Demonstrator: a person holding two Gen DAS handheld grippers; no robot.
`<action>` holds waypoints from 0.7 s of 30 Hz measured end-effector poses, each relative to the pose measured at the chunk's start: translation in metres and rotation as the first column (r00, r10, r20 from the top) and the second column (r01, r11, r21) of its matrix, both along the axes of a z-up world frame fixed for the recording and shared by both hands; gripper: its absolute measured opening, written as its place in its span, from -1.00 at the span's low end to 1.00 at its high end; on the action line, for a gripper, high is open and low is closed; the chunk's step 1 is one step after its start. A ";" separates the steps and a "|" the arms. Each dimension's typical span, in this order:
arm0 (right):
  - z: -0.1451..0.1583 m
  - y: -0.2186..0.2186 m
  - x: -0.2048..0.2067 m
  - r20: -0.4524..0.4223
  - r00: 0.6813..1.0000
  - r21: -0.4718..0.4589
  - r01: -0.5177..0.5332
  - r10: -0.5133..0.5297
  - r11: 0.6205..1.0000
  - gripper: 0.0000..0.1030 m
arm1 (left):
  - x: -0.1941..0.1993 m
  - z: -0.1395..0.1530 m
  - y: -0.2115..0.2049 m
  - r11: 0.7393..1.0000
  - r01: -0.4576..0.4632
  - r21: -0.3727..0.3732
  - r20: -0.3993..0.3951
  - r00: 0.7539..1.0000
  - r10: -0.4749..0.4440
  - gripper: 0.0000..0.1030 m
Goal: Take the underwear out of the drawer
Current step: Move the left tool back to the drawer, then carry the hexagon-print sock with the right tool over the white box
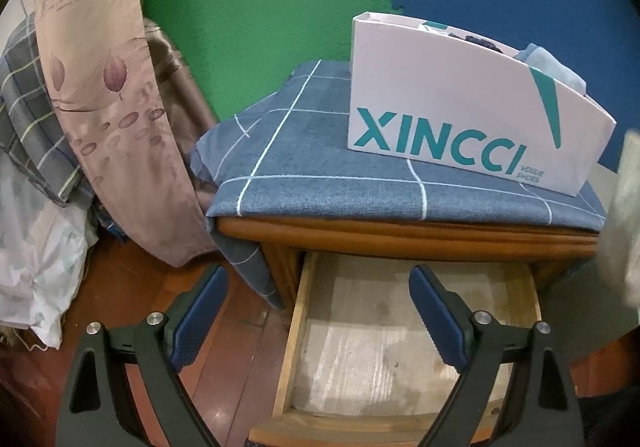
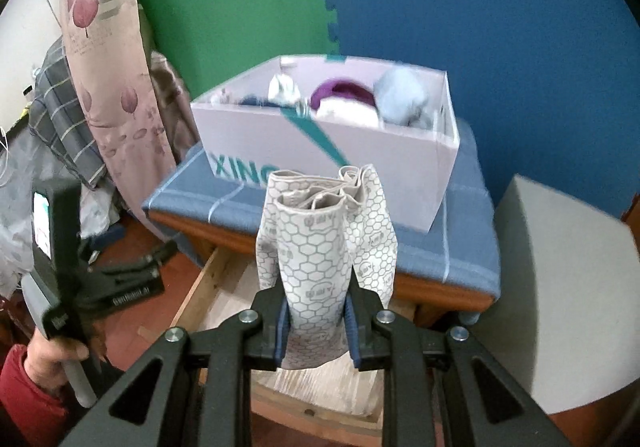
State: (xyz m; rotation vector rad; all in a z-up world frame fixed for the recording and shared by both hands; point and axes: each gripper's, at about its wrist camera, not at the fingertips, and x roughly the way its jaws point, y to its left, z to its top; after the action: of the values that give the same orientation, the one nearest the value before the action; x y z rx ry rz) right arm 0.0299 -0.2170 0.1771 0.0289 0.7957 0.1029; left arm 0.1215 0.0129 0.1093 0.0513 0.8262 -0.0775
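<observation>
Right wrist: underwear upright lengthwise

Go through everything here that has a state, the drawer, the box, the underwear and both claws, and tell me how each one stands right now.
Drawer: pulled open, nothing visible on its liner.
Underwear: clamped in the right claw, held above the drawer.
Right claw: shut on the underwear.
Left claw: open, holding nothing, over the drawer.
Shoe box: lidless, on the cloth-covered nightstand, with clothes inside.
</observation>
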 end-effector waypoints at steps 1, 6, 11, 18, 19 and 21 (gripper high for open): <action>0.008 0.001 0.002 0.011 1.000 -0.013 -0.005 0.005 1.000 -0.56 | 0.000 0.000 0.000 1.000 0.003 -0.002 -0.005 1.000 -0.003 0.75; 0.037 0.006 0.014 0.048 0.999 -0.051 -0.005 0.008 0.999 -0.56 | 0.000 0.001 0.001 1.000 -0.004 0.007 0.006 1.000 0.003 0.75; 0.062 0.004 0.036 0.071 0.997 -0.061 0.015 -0.011 0.998 -0.56 | 0.000 0.000 0.001 1.000 -0.005 0.008 0.004 1.000 0.005 0.75; 0.085 0.004 0.095 0.066 0.997 -0.122 0.044 -0.036 0.992 -0.56 | 0.001 0.001 0.003 1.000 -0.017 -0.012 -0.004 1.000 0.017 0.75; 0.087 0.005 0.105 0.067 0.997 -0.141 0.052 -0.043 0.989 -0.56 | 0.001 0.001 0.003 1.000 -0.018 -0.013 -0.003 1.000 0.018 0.75; 0.090 0.008 0.124 0.063 0.997 -0.181 0.059 -0.048 0.982 -0.56 | 0.002 0.001 0.004 1.000 -0.017 -0.012 -0.008 1.000 0.017 0.75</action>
State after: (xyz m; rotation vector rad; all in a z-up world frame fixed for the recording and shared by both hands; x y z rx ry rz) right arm 0.1540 -0.2091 0.2669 -0.1256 0.7425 -0.0204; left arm 0.1238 0.0168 0.1099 0.0327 0.8336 -0.0663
